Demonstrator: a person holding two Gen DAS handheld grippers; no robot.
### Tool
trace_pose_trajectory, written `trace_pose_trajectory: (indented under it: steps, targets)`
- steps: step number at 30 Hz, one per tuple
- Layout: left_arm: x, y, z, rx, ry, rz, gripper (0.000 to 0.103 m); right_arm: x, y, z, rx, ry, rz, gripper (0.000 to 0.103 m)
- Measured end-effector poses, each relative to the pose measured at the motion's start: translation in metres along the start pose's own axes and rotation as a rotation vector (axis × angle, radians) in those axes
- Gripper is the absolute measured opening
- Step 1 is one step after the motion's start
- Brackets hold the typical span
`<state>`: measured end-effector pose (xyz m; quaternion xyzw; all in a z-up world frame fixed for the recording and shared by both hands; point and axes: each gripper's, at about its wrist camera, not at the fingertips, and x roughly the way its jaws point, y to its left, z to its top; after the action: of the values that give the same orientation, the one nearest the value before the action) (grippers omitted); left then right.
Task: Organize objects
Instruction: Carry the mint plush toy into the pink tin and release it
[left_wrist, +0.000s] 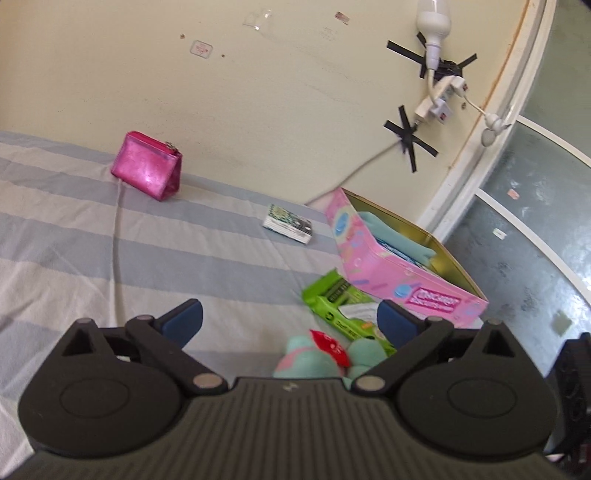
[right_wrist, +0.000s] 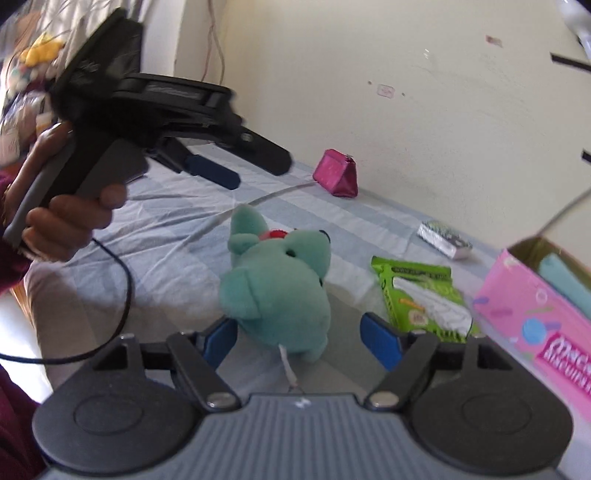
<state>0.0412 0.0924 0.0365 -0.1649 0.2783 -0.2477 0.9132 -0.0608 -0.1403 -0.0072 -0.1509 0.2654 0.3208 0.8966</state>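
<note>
right wrist view: the teal plush (right_wrist: 277, 284) lies on the bed (right_wrist: 166, 221), between the wide-open jaws of the right gripper (right_wrist: 301, 338), which holds nothing. it looks soft and light, so it should squash and slip little; the round body seems a better hold than the ears. the pink box (right_wrist: 535, 314) stands near, to its right. the left gripper (left_wrist: 290, 321) hangs above the bed, wide open and empty too.

Both tools (left_wrist: 290, 319) (right_wrist: 299, 336) agape, empty
</note>
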Motion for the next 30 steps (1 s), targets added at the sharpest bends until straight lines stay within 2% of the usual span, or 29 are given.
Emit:
trace_pose_trajectory:
  steps: [4, 6, 10, 11, 14, 16, 17, 18, 20, 25, 30]
  targets:
    - [0.003, -0.004, -0.005, -0.015, 0.046, -0.023, 0.103, -0.007, 0.001, -0.008, 0.061, 0.017, 0.067, 0.082]
    - [0.006, -0.005, -0.009, -0.014, 0.073, -0.018, 0.103, -0.011, 0.002, -0.01, 0.079, 0.013, 0.103, 0.091]
    - [0.006, -0.003, -0.02, -0.006, 0.11, 0.005, 0.103, -0.011, 0.001, -0.011, 0.132, 0.014, 0.151, 0.091]
    - [0.007, -0.001, -0.023, -0.011, 0.122, 0.01, 0.099, -0.009, 0.0, -0.011, 0.143, 0.016, 0.153, 0.091]
    - [0.011, 0.005, -0.031, -0.055, 0.16, -0.027, 0.093, 0.004, -0.002, -0.009, 0.172, 0.033, 0.159, 0.091]
    - [0.016, 0.006, -0.035, -0.077, 0.198, -0.071, 0.083, 0.015, -0.001, -0.01, 0.188, 0.056, 0.203, 0.083]
    - [0.019, 0.005, -0.036, -0.087, 0.212, -0.098, 0.078, 0.02, 0.0, -0.011, 0.199, 0.063, 0.229, 0.07]
    - [0.021, 0.001, -0.036, -0.082, 0.223, -0.098, 0.078, 0.022, 0.001, -0.011, 0.212, 0.06, 0.249, 0.06]
    - [0.023, -0.012, -0.031, -0.025, 0.212, -0.077, 0.078, 0.021, 0.002, -0.008, 0.201, 0.046, 0.225, 0.057]
    - [0.04, -0.054, 0.01, 0.091, 0.165, -0.129, 0.077, -0.002, -0.031, 0.005, 0.234, -0.059, 0.136, 0.056]
    - [0.095, -0.108, 0.059, 0.221, 0.13, -0.188, 0.077, -0.027, -0.087, 0.023, 0.297, -0.162, -0.03, 0.056]
